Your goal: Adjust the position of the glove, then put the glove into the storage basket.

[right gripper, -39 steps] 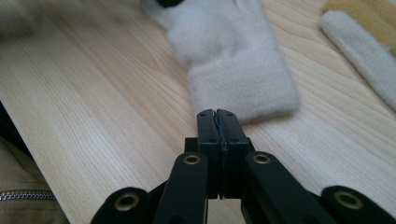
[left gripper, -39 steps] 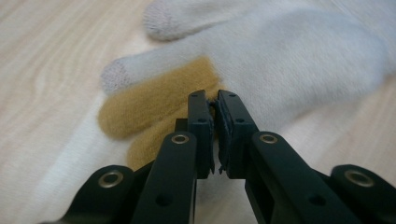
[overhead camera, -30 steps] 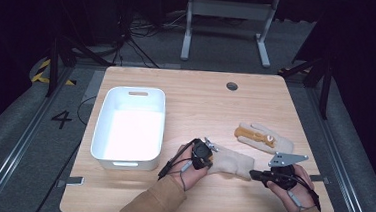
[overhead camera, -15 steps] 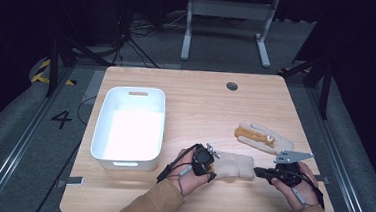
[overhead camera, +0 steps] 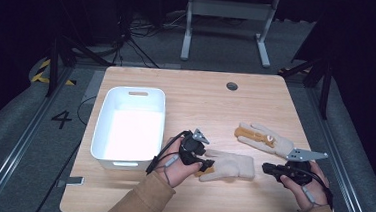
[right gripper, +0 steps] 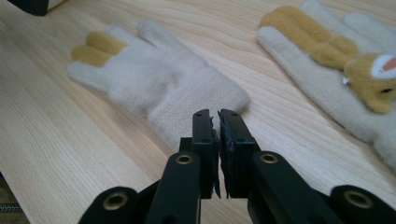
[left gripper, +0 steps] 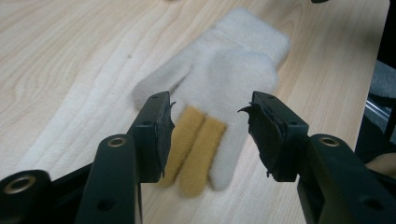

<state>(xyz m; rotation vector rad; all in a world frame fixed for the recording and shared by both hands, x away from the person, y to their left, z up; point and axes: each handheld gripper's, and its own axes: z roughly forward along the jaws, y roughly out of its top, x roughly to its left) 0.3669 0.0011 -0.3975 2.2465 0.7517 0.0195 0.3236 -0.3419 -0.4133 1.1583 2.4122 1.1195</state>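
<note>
Now, the risks from here:
Left hand-held gripper (left gripper: 210,135): released, jaws just opening, nothing pinched; near glove (overhead camera: 229,165) lies flat on the tabletop (overhead camera: 201,99), right of the white bin (overhead camera: 129,124).
Right hand-held gripper (right gripper: 218,122): almost clenched, empty, at that glove's cuff.
Risk: you snag the fleece and drag it into the far glove (overhead camera: 264,138).

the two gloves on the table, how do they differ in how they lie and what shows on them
The near glove lies between the left gripper and right gripper, plain side up, two tan fingers at its end. The far glove lies beyond them, apart from both, showing a tan animal face and tan stripes. Both are cream fleece, flat on the table.
</note>
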